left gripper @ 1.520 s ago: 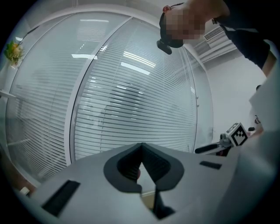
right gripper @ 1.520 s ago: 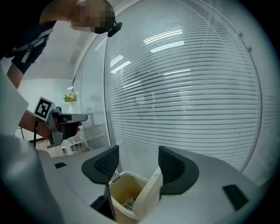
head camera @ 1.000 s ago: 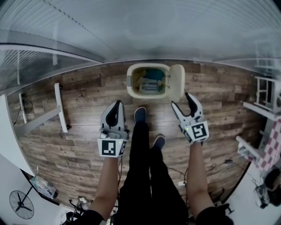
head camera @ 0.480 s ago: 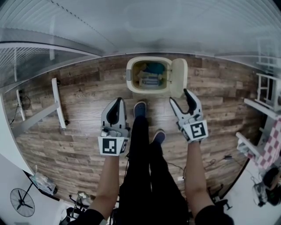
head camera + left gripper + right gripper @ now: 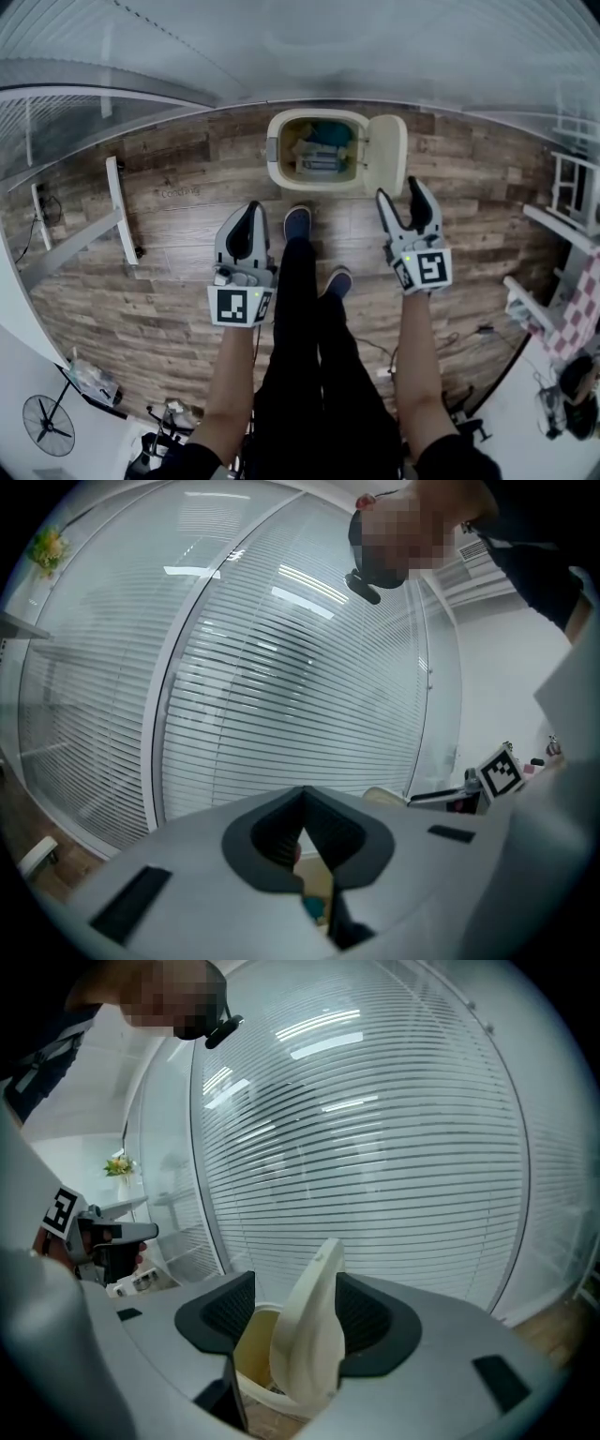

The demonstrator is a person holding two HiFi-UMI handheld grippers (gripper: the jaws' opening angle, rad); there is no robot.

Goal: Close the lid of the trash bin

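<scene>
two fingers of the right gripper [image 5: 401, 195] are spread wide, empty, and lined up with the raised lid [image 5: 388, 155] of the bin [image 5: 277, 171], likely for pushing; those of the left gripper [image 5: 249, 214] are pressed together, empty.

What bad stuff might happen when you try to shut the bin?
1. The lid stands open, and its thin edge lines up between the right gripper's parted jaws. A push there might slip off, or the lid could slam down.
2. Trash fills the bin. If any sticks up, the lid may not shut flat.
3. A shoe is close to the bin, so a step might bump it.
</scene>
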